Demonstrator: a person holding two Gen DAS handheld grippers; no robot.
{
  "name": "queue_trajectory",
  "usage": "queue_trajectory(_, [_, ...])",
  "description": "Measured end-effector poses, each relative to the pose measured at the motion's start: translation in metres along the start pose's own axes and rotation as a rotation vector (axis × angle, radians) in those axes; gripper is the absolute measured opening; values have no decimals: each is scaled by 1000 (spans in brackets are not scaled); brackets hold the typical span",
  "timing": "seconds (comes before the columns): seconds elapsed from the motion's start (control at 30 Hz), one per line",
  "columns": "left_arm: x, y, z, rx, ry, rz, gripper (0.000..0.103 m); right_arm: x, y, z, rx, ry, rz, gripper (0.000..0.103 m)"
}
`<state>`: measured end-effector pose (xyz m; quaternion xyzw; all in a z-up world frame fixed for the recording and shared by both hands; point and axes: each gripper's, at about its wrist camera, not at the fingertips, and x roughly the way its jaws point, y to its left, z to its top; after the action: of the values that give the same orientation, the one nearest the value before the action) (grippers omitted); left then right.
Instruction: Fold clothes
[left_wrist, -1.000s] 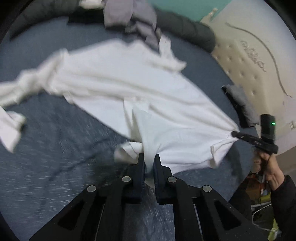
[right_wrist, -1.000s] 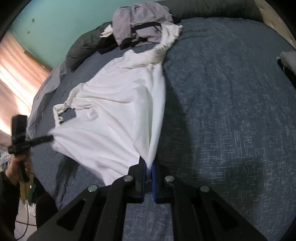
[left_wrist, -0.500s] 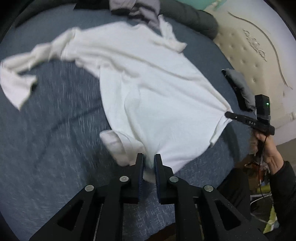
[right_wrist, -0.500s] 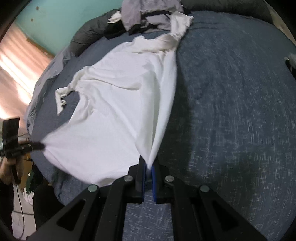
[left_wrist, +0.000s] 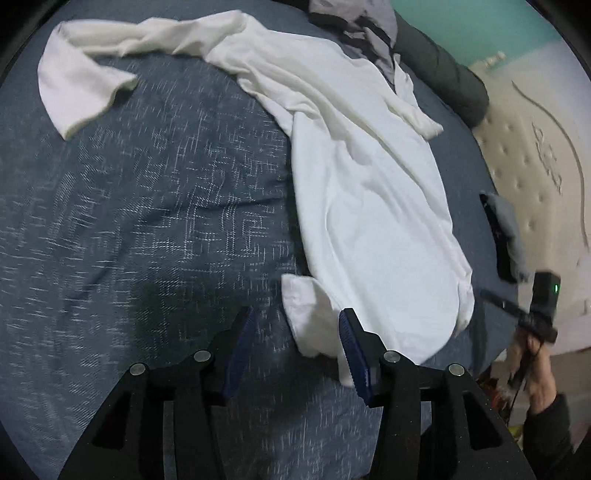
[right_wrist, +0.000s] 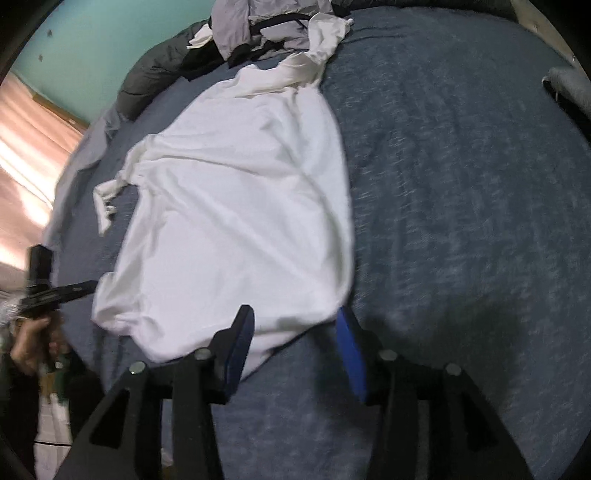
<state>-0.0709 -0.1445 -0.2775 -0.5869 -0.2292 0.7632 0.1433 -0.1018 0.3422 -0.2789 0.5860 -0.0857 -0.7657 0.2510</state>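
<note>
Both tongs, my left gripper (left_wrist: 295, 334) and right gripper (right_wrist: 293, 332), gape wide, gripping nothing, at the near hem of the white shirt (left_wrist: 369, 206), which lies spread lengthwise on the blue bed (left_wrist: 147, 221), I judge for folding.

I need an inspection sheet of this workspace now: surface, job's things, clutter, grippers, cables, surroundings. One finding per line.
Surface: blue bedspread, bare beside the garment.
Job's things: white long-sleeved shirt lies spread out, sleeves not yet folded.
Clutter: grey clothes pile at the far end; dark folded item near the edge.
Grippers: left gripper open over the hem; right gripper open over the hem.
Cables: nothing seen.
Surroundings: tufted headboard, teal wall.
</note>
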Motion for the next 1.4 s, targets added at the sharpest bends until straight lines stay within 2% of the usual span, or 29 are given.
queue_trajectory(0.13, [9,0,3,-29,-9,-29,51,14,21,-3,-29,42,13,49])
queue_trajectory(0.27, [17,-9,3,-8,-3,-41,47,35,38,-4,-64,92,1,49])
queue_trajectory(0.33, [18,-15,3,8,-2,-49,19,44,39,-4,-68,110,-13,49])
queue_trajectory(0.37, [17,-17,3,16,-6,-49,14,49,40,-4,-70,119,-20,42])
queue_trajectory(0.4, [16,-19,3,26,-10,-51,11,53,40,-4,-72,128,-27,28])
queue_trajectory(0.47, [14,-22,4,44,-18,-54,9,59,41,-5,-77,139,-38,9])
queue_trajectory(0.53, [6,-25,4,64,-30,-50,9,55,39,-6,-82,131,-40,3])
queue_trajectory(0.83, [-86,-18,0,123,-172,-11,8,-8,22,-8,-122,43,-69,2])
queue_trajectory(1.1, [-166,-6,-36,176,-271,36,8,-57,14,-24,-162,6,-75,1])
queue_trajectory(1.27, [-190,14,-54,151,-299,53,8,-66,18,-38,-192,18,-71,1])
queue_trajectory(1.4, [-176,38,-63,97,-255,78,8,-53,15,-51,-197,57,-82,0])
